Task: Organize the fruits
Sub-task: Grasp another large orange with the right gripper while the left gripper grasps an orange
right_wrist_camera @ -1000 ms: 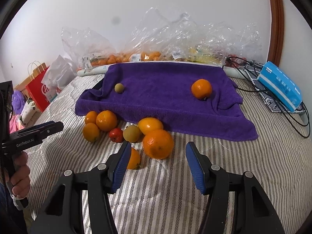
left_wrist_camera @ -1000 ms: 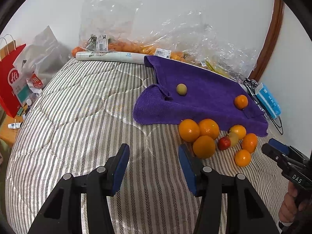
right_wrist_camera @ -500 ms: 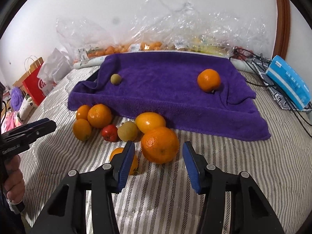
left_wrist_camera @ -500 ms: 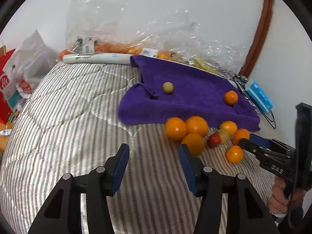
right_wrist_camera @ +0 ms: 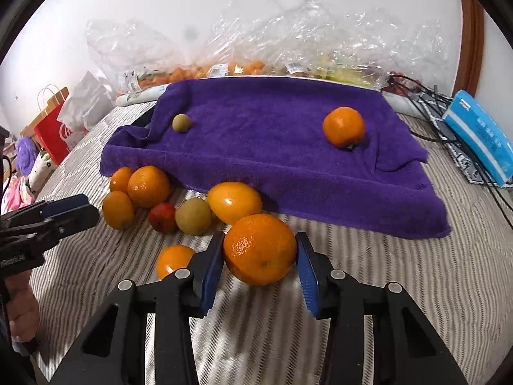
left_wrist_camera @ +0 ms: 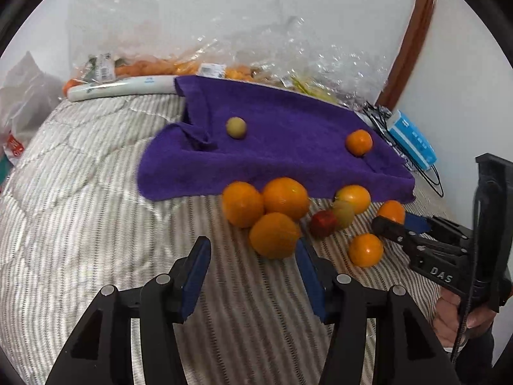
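Note:
My right gripper (right_wrist_camera: 259, 256) is closing on a large orange (right_wrist_camera: 259, 247) on the striped bed, its blue pads against the fruit's two sides. Beside it lie a yellow-orange fruit (right_wrist_camera: 234, 202), a greenish fruit (right_wrist_camera: 193, 216), a small red fruit (right_wrist_camera: 162, 217) and a few oranges (right_wrist_camera: 148, 186). A purple towel (right_wrist_camera: 272, 147) behind them carries one orange (right_wrist_camera: 343, 126) and a small green fruit (right_wrist_camera: 181, 123). My left gripper (left_wrist_camera: 253, 244) is open over the bed, with an orange (left_wrist_camera: 275, 235) just ahead of its tips, close to the right finger.
Clear plastic bags of produce (right_wrist_camera: 256, 64) line the wall behind the towel. A blue box (right_wrist_camera: 477, 134) and black cables (right_wrist_camera: 426, 96) lie at the right. A red paper bag (right_wrist_camera: 53, 134) and a white bag stand off the bed's left edge.
My right gripper has lowered and narrowed its jaws around the large orange. My left gripper has moved right, toward the cluster of oranges, and stays open.

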`<action>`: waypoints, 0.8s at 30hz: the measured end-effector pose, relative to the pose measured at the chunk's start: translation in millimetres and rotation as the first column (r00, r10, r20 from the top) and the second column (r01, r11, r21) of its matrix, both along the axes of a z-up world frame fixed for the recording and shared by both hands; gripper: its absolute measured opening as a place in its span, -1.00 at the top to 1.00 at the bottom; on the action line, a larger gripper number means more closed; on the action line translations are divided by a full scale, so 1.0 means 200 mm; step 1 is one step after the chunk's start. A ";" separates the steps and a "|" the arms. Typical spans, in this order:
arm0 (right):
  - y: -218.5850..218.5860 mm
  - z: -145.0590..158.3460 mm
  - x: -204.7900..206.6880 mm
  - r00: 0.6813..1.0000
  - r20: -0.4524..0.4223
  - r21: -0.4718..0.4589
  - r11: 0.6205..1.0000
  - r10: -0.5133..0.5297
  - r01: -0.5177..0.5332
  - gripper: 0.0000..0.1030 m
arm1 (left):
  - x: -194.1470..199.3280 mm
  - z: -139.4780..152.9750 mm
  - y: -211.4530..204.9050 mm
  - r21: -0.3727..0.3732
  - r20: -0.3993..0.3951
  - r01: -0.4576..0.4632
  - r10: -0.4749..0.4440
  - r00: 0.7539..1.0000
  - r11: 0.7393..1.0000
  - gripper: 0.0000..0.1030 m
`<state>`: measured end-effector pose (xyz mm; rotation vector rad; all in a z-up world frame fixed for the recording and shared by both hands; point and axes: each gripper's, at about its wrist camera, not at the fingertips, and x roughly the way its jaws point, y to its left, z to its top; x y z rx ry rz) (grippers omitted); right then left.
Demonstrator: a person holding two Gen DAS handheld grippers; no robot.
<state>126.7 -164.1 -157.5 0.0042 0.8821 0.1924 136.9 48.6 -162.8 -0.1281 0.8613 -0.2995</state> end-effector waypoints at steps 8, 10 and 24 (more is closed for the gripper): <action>-0.16 0.02 -0.07 0.999 0.027 -0.013 0.999 -0.034 0.035 0.16 | 0.04 -0.04 -0.10 0.002 -0.023 -0.036 0.036 0.999 0.999 -0.01; -0.19 0.01 -0.07 0.999 0.024 -0.006 0.999 -0.043 0.043 0.16 | 0.04 -0.04 -0.11 0.011 -0.011 -0.048 0.049 0.999 0.999 0.13; -0.25 0.03 -0.09 0.996 0.047 0.077 0.995 -0.069 0.066 0.16 | -0.04 0.01 -0.05 -0.056 0.094 -0.072 0.077 0.993 0.996 0.34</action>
